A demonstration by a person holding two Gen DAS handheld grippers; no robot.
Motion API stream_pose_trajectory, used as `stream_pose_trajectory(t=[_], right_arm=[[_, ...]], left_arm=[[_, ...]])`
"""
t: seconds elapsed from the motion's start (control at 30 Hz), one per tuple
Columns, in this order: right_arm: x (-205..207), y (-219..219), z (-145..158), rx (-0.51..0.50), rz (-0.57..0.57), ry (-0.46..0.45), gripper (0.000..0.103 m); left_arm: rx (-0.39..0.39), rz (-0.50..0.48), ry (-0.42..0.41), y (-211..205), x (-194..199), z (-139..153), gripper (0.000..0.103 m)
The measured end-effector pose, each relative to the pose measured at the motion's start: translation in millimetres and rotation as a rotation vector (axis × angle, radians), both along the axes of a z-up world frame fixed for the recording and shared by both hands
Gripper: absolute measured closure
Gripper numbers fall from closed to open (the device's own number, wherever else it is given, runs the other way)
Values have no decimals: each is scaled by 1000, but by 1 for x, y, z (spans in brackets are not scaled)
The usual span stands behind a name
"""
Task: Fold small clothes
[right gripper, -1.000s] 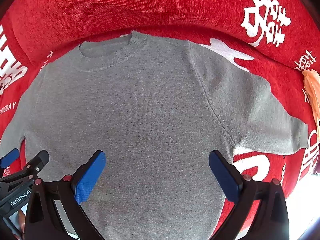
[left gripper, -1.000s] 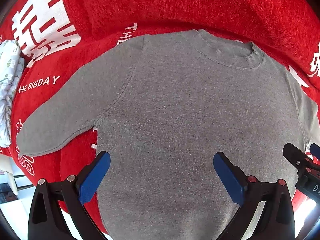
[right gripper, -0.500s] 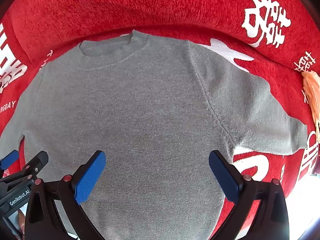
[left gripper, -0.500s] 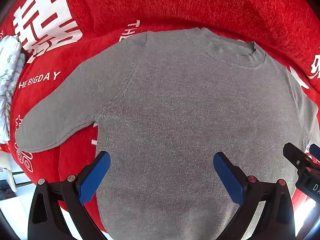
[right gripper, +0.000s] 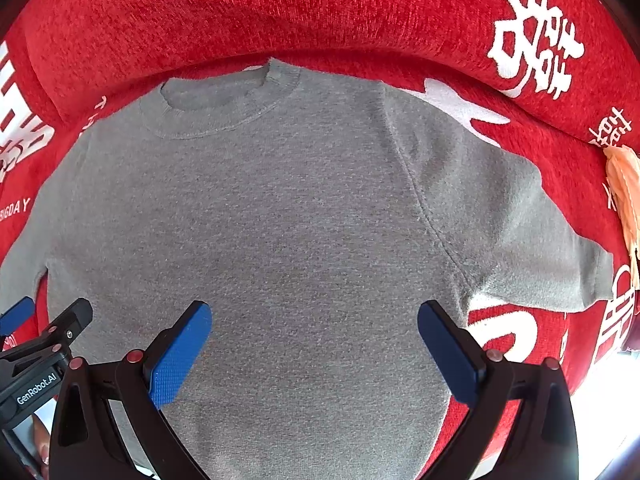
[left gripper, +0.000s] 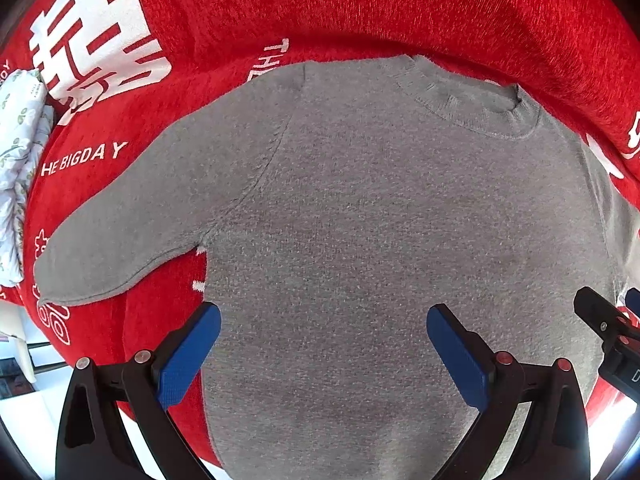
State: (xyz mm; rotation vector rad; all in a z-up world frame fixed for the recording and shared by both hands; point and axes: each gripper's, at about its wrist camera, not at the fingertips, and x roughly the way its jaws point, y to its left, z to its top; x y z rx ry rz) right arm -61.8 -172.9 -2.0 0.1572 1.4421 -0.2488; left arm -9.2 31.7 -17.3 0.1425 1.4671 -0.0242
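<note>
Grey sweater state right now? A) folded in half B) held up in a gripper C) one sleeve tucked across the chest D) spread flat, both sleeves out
D: the grey sweater lies flat on the red blanket, with one sleeve out in the left view and the other sleeve out in the right view.

A red cover [left gripper: 360,8] carries a flat grey sweater [left gripper: 380,240].

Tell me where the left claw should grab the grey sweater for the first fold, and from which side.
Probably the cuff end of the left sleeve, approached from the outer left. The sweater lies flat, face up, and that sleeve splays out onto the red blanket, so its free edge is easy to pinch. The left claw is open and empty.
</note>
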Motion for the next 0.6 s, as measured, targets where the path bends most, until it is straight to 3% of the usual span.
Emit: stream_pose_trajectory(t=[0.6], right_arm=[[2,7,-1,-5,-4,6,0]], left_arm=[[-45,12,7,16,-2,-1,0]])
